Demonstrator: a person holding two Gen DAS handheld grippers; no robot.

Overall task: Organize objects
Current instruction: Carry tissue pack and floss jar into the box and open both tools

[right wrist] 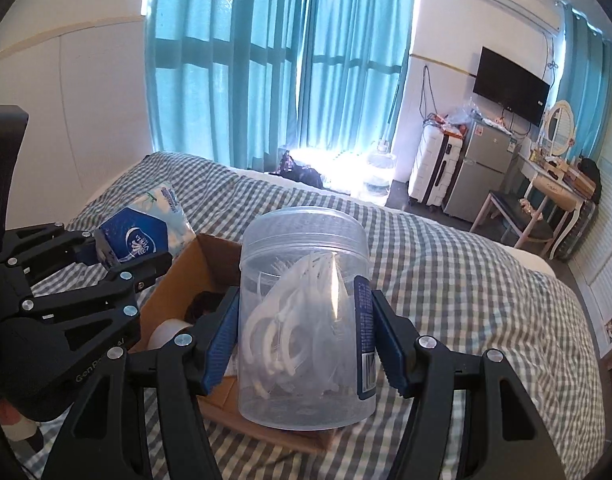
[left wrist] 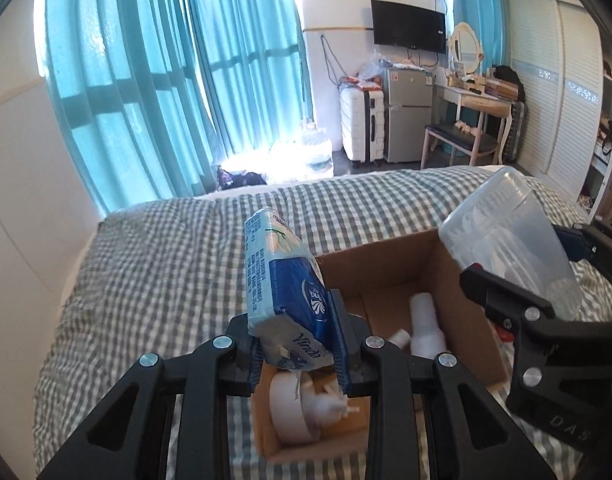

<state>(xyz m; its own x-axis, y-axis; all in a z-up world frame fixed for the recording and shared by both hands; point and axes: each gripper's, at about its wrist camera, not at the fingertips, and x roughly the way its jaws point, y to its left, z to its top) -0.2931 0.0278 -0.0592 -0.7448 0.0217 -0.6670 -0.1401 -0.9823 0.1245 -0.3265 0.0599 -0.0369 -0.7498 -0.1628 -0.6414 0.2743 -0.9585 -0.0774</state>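
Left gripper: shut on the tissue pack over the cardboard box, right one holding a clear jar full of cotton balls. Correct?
Not quite. The clear jar in the right gripper holds white plastic floss picks, not cotton balls; the right wrist view shows them. The left gripper is shut on the tissue pack over the cardboard box.

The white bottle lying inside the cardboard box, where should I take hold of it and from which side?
Probably grip the white bottle across its round body, coming straight down through the open top of the cardboard box, since the walls block any side approach. It lies tilted on the floor of the box. Both grippers are full: left gripper holds the tissue pack, right gripper the clear jar.
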